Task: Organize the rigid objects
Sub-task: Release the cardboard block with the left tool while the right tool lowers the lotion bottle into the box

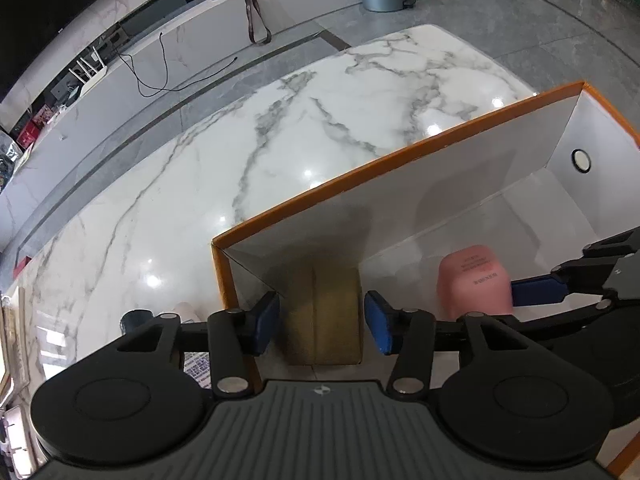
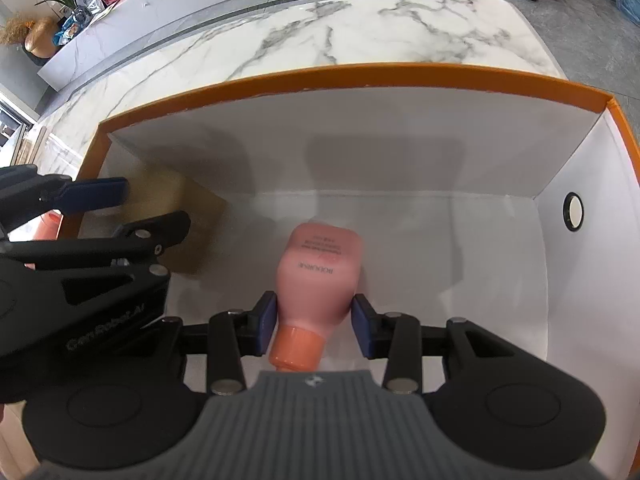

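One orange-rimmed box (image 2: 360, 76), white inside, on a marble table (image 1: 320, 128). Two items in it: one tan box (image 1: 324, 320) and one pink bottle (image 2: 320, 276).

Left gripper (image 1: 324, 320) is down in the box's left corner, blue pads spread apart on either side of the tan box, a gap showing at each pad, so no grip. The tan box is blurred, a plain yellowish-tan block with a seam down its face.

Right gripper (image 2: 314, 320) is clamped on the pink bottle low on its body near the orange cap (image 2: 294, 350), which points back at the camera; the bottle sits about mid-floor of the box, printed text on its face, slightly blurred.

Only the left view shows the table's left edge and stuff outside the box's left wall. Only the right view shows the bottle cap and the full box interior. One round eyelet (image 2: 573, 211) in the right wall, seen in both.
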Motion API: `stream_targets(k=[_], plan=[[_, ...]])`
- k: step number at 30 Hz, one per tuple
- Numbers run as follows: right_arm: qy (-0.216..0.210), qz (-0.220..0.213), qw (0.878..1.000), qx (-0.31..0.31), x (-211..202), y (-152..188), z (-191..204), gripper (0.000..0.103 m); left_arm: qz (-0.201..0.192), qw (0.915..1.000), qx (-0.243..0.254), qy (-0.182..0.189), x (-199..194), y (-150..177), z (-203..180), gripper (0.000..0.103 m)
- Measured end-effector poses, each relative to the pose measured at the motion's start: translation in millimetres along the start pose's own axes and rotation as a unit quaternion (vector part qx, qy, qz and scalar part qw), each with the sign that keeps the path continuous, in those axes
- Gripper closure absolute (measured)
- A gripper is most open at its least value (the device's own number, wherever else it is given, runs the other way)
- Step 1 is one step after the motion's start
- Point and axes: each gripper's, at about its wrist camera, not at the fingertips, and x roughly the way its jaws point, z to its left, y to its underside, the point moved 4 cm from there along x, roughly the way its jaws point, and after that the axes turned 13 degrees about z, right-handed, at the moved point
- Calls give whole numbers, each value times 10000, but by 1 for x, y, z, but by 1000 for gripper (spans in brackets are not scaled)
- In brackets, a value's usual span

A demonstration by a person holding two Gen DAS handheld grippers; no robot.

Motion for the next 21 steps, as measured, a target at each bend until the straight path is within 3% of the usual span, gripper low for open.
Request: stream_targets(k=[4, 13, 18, 21], plan=[[16, 41, 10000, -14, 3, -1, 0, 62, -219, 9994, -101, 243, -11, 5, 5, 36], [43, 147, 9996, -255, 13, -6, 17, 62, -879, 9902, -787, 750, -52, 21, 44, 38], [21, 138, 9991, -393, 17, -13, 28, 62, -954, 9847, -1181, 851, -56, 26, 71, 42], [163, 78, 9982, -577, 18, -19, 38, 62, -1033, 9839, -1270, 724, -55, 30, 83, 44]])
